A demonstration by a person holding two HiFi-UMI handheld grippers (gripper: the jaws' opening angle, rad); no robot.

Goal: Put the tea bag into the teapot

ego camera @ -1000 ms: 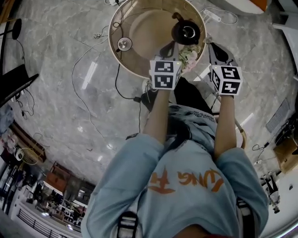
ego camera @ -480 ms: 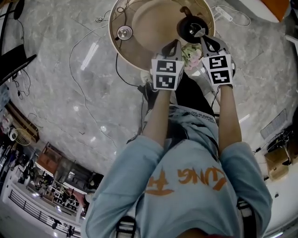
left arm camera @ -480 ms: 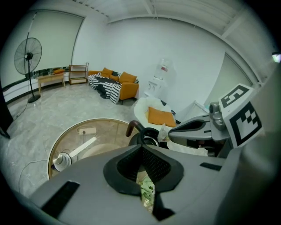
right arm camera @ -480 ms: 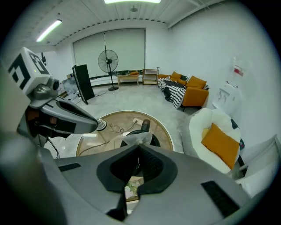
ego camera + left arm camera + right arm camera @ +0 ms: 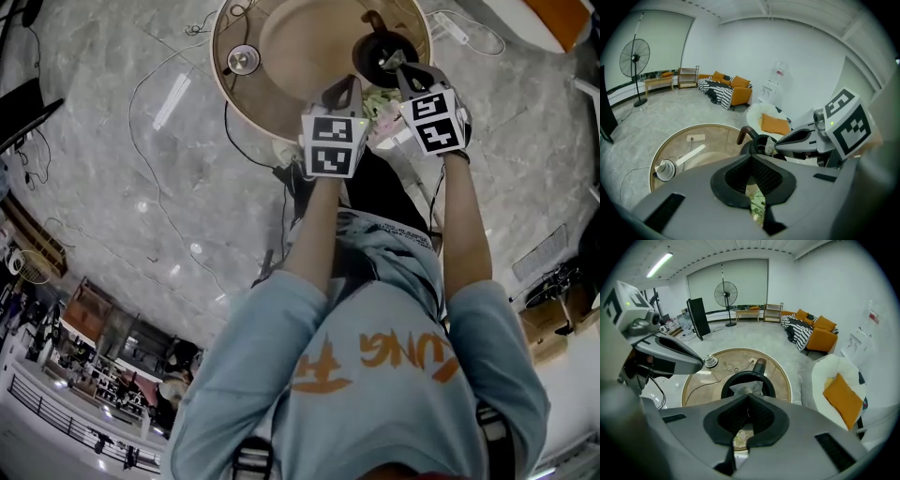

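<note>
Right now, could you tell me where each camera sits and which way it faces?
Head view: on the person's head, looking steeply down at the table; both forearms show.
Left gripper view: on the left tool, facing across the table to the teapot; its shut jaws show.
Right gripper view: on the right tool, facing the teapot's opening; its jaws grip the tea bag.
Both gripper views share the teapot.

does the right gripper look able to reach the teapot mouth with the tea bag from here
Likely yes. The right gripper, shut on the tea bag, hangs over the open mouth of the teapot; no lid covers it, and the left gripper sits off to one side.
</note>
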